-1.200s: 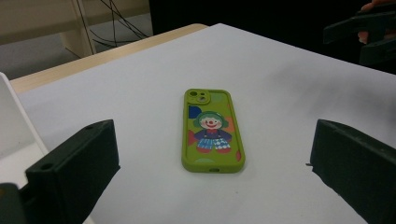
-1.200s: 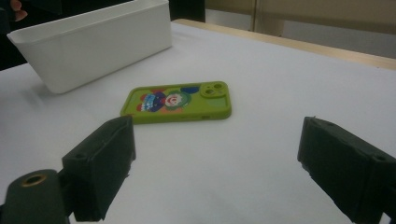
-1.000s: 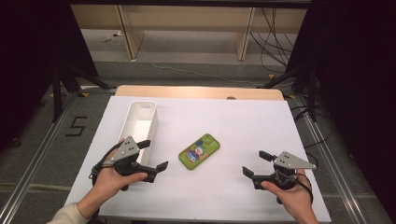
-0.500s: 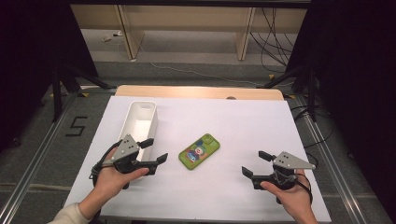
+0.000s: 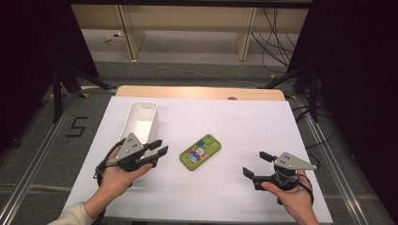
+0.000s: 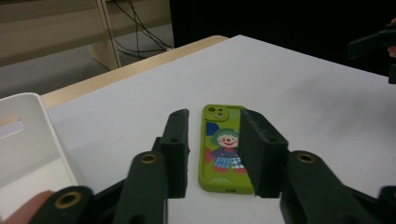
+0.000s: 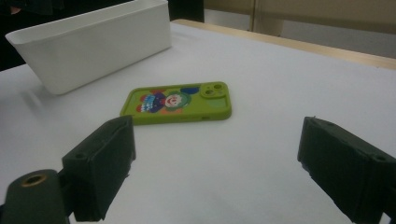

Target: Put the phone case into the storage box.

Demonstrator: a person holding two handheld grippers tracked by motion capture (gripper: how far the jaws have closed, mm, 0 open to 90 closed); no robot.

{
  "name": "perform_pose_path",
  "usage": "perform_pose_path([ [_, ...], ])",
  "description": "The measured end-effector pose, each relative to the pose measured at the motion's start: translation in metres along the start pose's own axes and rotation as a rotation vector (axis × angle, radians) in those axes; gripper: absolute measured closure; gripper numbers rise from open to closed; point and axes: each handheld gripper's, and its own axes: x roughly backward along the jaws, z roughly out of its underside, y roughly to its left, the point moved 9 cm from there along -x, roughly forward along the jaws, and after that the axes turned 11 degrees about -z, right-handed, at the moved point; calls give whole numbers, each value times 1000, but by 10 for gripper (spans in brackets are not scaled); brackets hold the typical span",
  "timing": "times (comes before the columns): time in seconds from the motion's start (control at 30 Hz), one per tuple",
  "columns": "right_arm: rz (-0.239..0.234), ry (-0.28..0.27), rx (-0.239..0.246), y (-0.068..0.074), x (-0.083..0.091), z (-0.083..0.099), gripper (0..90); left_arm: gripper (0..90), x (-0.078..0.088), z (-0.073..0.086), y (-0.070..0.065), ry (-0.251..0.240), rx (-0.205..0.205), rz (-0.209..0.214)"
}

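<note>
Jaws: my left gripper (image 5: pixel 157 148) narrowed, just closing on nothing; my right gripper (image 5: pixel 256 164) wide.
Green phone (image 5: pixel 200 152) lies mid-frame between them, untouched.

A flat white table (image 5: pixel 263 126) with a light wooden far edge carries a lime-green phone case with a cartoon clown print (image 5: pixel 200 152) near its middle and a white rectangular plastic bin (image 5: pixel 143 119) at its left.

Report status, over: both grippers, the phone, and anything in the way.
Left gripper jaws just narrowed, nothing between them; right gripper open, empty. Green phone flat on table, untouched. White bin off to the left, path clear.
</note>
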Motion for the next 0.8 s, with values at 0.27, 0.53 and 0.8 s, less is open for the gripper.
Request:
perform_pose_path([
  [0.27, -2, 1, 0, 0, 0, 0, 124, 522, -18, -2, -14, 60, -14, 30],
  [0.53, -2, -1, -3, 0, 0, 0, 124, 200, -48, 7, -37, 201, -80, 72],
  [0.8, 0, -2, -3, 0, 0, 0, 124, 98, -79, 3, -50, 270, -120, 83],
])
